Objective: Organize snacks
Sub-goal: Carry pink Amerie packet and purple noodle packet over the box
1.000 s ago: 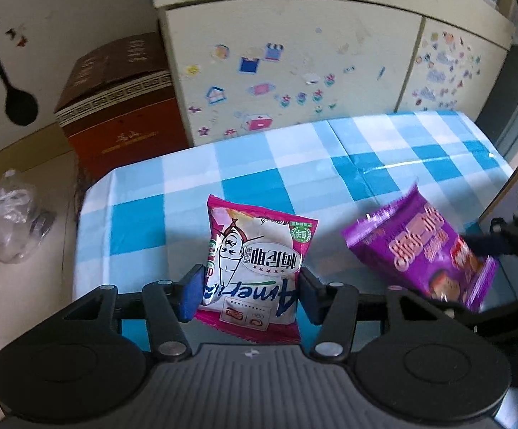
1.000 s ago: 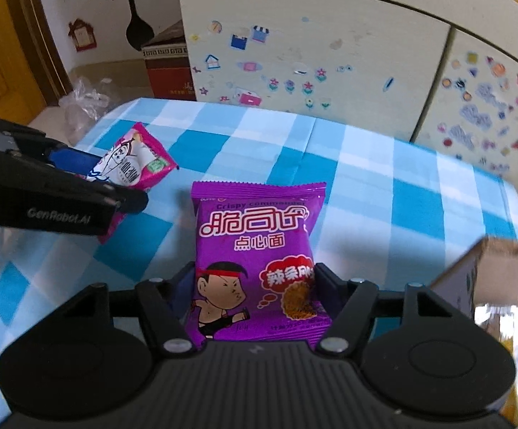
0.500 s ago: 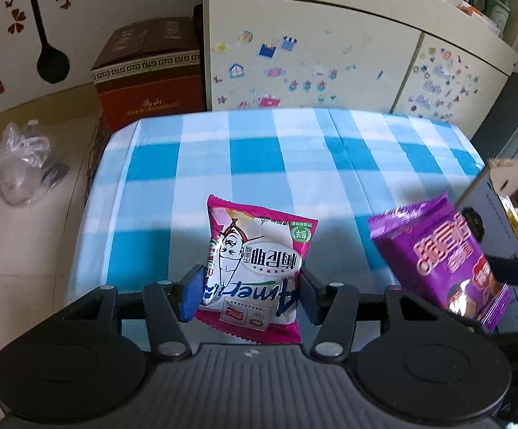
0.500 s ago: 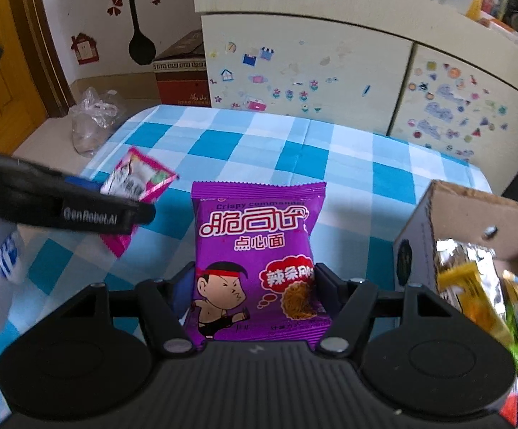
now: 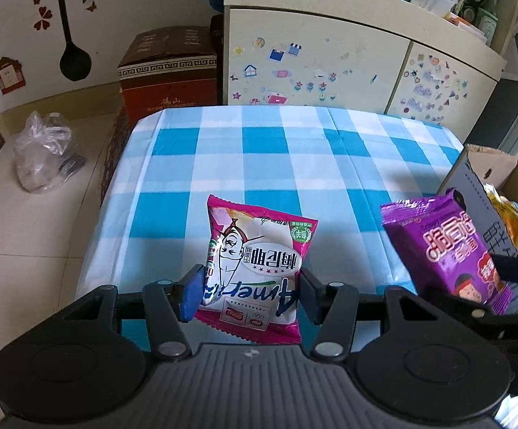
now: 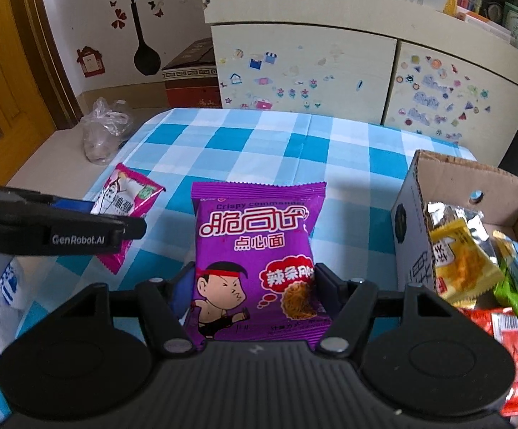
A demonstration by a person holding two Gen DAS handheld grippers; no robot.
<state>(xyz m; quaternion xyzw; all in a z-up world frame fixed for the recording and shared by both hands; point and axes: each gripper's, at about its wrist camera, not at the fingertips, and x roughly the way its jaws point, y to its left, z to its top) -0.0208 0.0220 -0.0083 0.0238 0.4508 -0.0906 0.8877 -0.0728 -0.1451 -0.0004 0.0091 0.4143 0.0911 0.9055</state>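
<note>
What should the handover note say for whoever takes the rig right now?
Left claw: shut on the pink snack pack, held above the checked tablecloth.
Right claw: shut on the purple snack pack, also held off the table.
Cardboard box sits at the table's right edge, already holding several snack packs.
Done: both packs picked up.
Left: drop both into the box, probably purple first, since it is nearer.

A pink-and-white snack packet point(image 5: 255, 268) with a cartoon figure is held upright above the blue-checked counter point(image 5: 259, 157). A purple noodle-snack packet point(image 6: 255, 268) printed with a kicking boy is raised beside an open cardboard box point(image 6: 473, 186) of mixed snack bags.
</note>
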